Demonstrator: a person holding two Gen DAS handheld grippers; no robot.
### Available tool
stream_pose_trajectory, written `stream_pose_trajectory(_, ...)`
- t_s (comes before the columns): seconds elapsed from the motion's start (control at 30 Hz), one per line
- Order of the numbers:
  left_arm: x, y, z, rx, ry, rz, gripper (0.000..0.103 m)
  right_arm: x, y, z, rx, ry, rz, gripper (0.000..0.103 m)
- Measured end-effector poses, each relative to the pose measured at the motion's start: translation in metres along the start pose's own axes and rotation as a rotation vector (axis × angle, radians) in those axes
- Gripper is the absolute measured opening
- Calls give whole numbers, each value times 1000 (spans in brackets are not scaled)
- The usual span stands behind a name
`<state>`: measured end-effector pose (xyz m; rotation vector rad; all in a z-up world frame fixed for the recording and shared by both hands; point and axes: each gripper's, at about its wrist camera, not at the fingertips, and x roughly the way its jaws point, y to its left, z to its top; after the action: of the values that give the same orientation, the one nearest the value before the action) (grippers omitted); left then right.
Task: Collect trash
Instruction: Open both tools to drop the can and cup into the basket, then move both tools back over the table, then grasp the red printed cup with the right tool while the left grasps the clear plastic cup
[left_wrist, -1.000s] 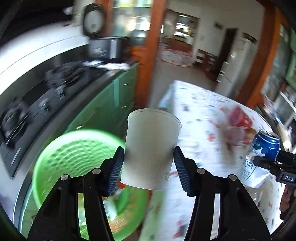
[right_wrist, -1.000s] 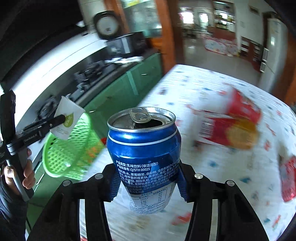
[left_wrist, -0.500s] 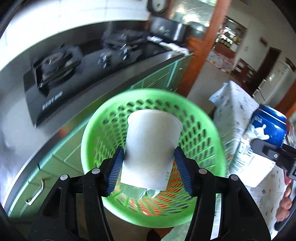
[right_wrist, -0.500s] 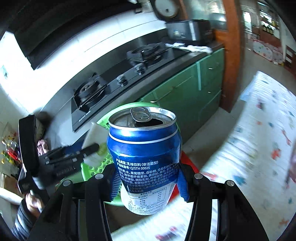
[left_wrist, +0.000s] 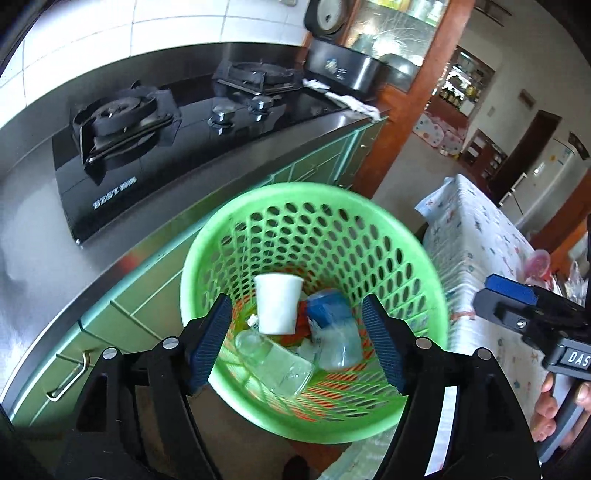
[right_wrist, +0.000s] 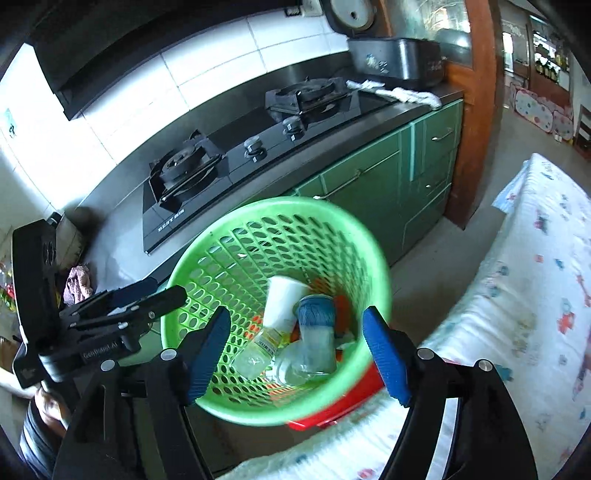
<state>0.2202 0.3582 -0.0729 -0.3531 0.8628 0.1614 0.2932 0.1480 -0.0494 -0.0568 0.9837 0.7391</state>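
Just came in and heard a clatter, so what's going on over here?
A person is clearing trash with a handheld gripper in each hand. Both the left gripper and the right gripper hang open and empty over the green basket. A white paper cup and a blue can are in the basket, among clear plastic bottles. The basket stands between the kitchen counter and the cloth-covered table.

Green perforated basket (left_wrist: 388, 236), round, open-topped, beside table edge. Inside: white paper cup (left_wrist: 277, 304), mouth up, tilted; blue can (left_wrist: 327, 301) just beside cup, blurred; clear bottle (left_wrist: 275, 363) lying on its side at basket bottom.
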Motion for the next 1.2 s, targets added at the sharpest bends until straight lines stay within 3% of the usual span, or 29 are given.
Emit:
stream_pose_trajectory(0.3,-14,-71,1,128,-12,-65,73,-78,-74,-26,2,-43,-131,75)
stream_pose_trajectory(0.5,-17,-124,-11,151,-6,-93,75,-132,-152,-42,-12,-44,-229,75)
stream_pose_trajectory(0.73,-16,-205,-35,186,-6,-114,77,-176,-250,-44,-118,7,-302,77)
stream_pose_trajectory(0.93,-12,-277,-57,239,-2,-156,78,-188,-327,-37,-212,76,-329,86)
stream_pose_trajectory(1.2,-9,-338,-76,315,24,-176,78,-157,-387,-35,-336,209,-299,86)
